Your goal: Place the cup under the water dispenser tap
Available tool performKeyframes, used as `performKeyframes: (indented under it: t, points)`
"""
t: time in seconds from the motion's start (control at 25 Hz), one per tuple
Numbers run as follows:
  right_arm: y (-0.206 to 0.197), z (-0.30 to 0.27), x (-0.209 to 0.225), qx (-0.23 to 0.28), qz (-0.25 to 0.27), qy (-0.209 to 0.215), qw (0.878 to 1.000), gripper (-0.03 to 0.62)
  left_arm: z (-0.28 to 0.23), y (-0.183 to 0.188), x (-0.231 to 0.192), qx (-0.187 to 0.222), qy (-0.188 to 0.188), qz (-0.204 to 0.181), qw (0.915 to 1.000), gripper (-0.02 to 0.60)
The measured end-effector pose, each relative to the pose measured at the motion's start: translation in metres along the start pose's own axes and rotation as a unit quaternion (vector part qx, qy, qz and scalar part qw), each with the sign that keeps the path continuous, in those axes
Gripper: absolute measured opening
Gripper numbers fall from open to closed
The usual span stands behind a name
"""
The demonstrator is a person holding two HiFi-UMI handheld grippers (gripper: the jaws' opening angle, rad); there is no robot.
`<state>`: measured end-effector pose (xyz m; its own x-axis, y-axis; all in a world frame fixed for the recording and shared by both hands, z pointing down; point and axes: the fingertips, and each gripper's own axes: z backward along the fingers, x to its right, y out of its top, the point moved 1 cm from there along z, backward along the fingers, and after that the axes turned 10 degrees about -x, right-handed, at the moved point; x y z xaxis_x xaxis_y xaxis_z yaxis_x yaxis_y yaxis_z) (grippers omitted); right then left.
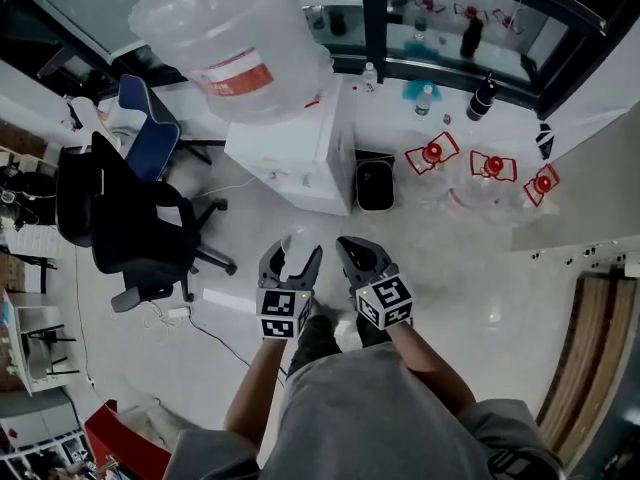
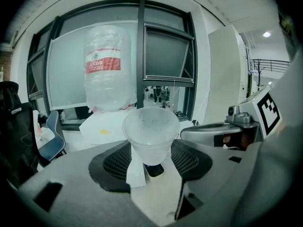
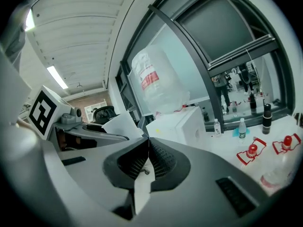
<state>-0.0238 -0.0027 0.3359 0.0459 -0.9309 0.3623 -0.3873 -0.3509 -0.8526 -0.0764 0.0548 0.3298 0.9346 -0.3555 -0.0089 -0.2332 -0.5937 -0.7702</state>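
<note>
A translucent plastic cup (image 2: 151, 131) stands upright between the pads of my left gripper (image 2: 151, 161), which is shut on it near its base. In the head view my left gripper (image 1: 293, 258) hovers over the floor in front of the white water dispenser (image 1: 300, 153), which carries a big clear bottle (image 1: 235, 33). The dispenser (image 2: 106, 126) is some way off beyond the cup, and its tap is not visible. My right gripper (image 1: 362, 258) is beside the left one. Its jaws (image 3: 147, 143) meet at the tips with nothing between them.
A black bin (image 1: 374, 183) stands against the dispenser's right side. Empty bottles with red caps (image 1: 490, 168) lie on the floor to the right. A black office chair (image 1: 135, 223) and a blue chair (image 1: 150, 133) stand at the left, with a cable and power strip (image 1: 175, 313) nearby.
</note>
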Motion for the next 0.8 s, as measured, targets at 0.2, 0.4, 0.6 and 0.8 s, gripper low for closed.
performKeyframes:
  t: [0.2, 0.4, 0.6, 0.8]
  points:
    - [-0.007, -0.012, 0.006, 0.007, -0.020, -0.034, 0.999, 0.012, -0.013, -0.007, -0.016, -0.004, -0.017, -0.017, 0.9997, 0.258]
    - [-0.009, -0.028, 0.003, 0.016, -0.044, -0.088, 0.995, 0.012, -0.020, -0.013, -0.038, -0.008, -0.054, -0.041, 0.9976, 0.258]
    - [-0.009, -0.050, -0.011, 0.024, -0.064, -0.147, 0.987, 0.011, -0.023, -0.021, -0.068, -0.013, -0.098, -0.067, 0.9928, 0.258]
    - [-0.022, -0.069, -0.027, 0.039, -0.091, -0.200, 0.975, 0.012, -0.033, -0.030, -0.090, -0.012, -0.147, -0.092, 0.9847, 0.258]
